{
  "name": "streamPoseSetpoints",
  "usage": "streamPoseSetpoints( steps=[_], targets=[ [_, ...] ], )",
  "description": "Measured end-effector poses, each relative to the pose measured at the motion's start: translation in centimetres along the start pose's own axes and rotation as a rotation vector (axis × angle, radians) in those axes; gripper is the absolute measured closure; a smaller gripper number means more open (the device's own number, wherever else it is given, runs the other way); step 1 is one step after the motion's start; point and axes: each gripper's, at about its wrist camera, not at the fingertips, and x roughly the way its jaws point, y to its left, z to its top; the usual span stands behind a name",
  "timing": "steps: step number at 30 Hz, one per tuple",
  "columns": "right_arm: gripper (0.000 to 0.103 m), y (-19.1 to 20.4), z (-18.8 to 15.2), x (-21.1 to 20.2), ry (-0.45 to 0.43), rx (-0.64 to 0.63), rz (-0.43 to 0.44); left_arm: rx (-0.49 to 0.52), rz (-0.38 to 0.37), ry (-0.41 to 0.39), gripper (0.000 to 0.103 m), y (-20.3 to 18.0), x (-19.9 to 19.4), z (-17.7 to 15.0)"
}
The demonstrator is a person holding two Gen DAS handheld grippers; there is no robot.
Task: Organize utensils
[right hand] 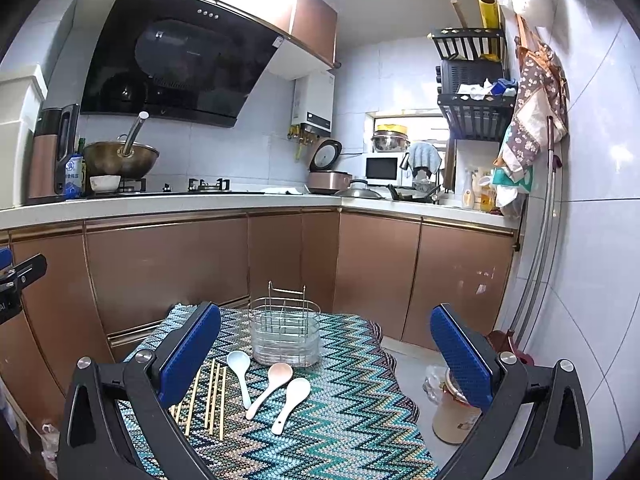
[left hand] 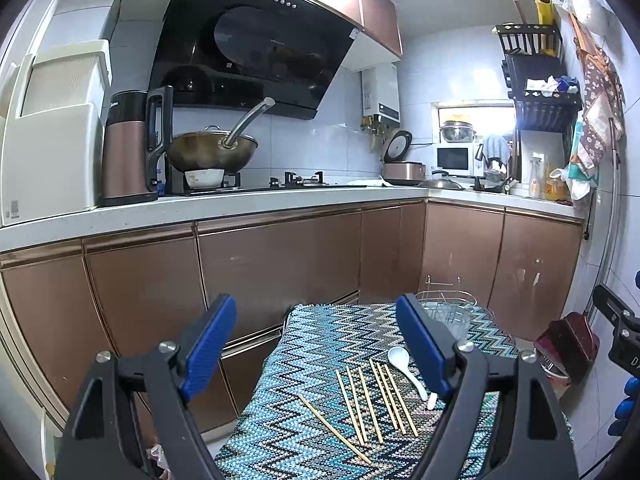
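A small table with a zigzag cloth (right hand: 352, 400) holds several wooden chopsticks (left hand: 372, 400) lying side by side, also in the right wrist view (right hand: 212, 396). Three ceramic spoons lie beside them: a pale blue one (right hand: 239, 372), a pink one (right hand: 272, 384) and a white one (right hand: 294, 398). A wire utensil caddy (right hand: 285, 332) stands upright at the table's far side; it also shows in the left wrist view (left hand: 450, 314). My left gripper (left hand: 320, 348) is open and empty above the table's near left. My right gripper (right hand: 326, 356) is open and empty, above the spoons.
Brown cabinets (right hand: 168, 268) and a counter (right hand: 200, 202) with a wok (right hand: 120, 158), rice cooker (right hand: 328, 172) and microwave (right hand: 382, 168) run behind the table. A jar (right hand: 454, 412) and a red dustpan (left hand: 568, 340) sit on the floor at right, by the tiled wall.
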Motion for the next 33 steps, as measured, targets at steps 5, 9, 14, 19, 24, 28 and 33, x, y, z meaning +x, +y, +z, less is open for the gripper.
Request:
streamPoseSetpoints(
  steps=[5, 9, 14, 19, 24, 28, 33],
  targets=[
    [0.000, -0.21, -0.02, 0.01, -0.004, 0.008, -0.003, -0.002, -0.005, 0.003, 0.022, -0.13, 0.06, -0.11],
    [0.000, -0.37, -0.10, 0.00, -0.009, 0.014, -0.007, -0.003, -0.007, 0.005, 0.022, -0.10, 0.08, -0.13],
    [0.000, -0.36, -0.29, 0.03, -0.014, 0.020, -0.020, -0.011, -0.007, 0.017, 0.022, 0.00, 0.32, -0.21],
    [0.000, -0.61, -0.27, -0.02, -0.022, 0.036, -0.023, -0.017, -0.007, 0.021, 0.022, 0.04, 0.44, -0.29],
    [0.000, -0.88, -0.20, -0.11, -0.031, 0.051, -0.024, -0.019, -0.009, 0.027, 0.022, 0.08, 0.55, -0.29],
    [0.000, -0.94, -0.14, -0.12, -0.035, 0.055, -0.024, -0.021, -0.010, 0.028, 0.022, 0.05, 0.53, -0.27],
    [0.000, -0.95, -0.15, -0.16, -0.036, 0.056, -0.023, -0.024, -0.015, 0.028, 0.022, 0.07, 0.49, -0.48]
  ],
)
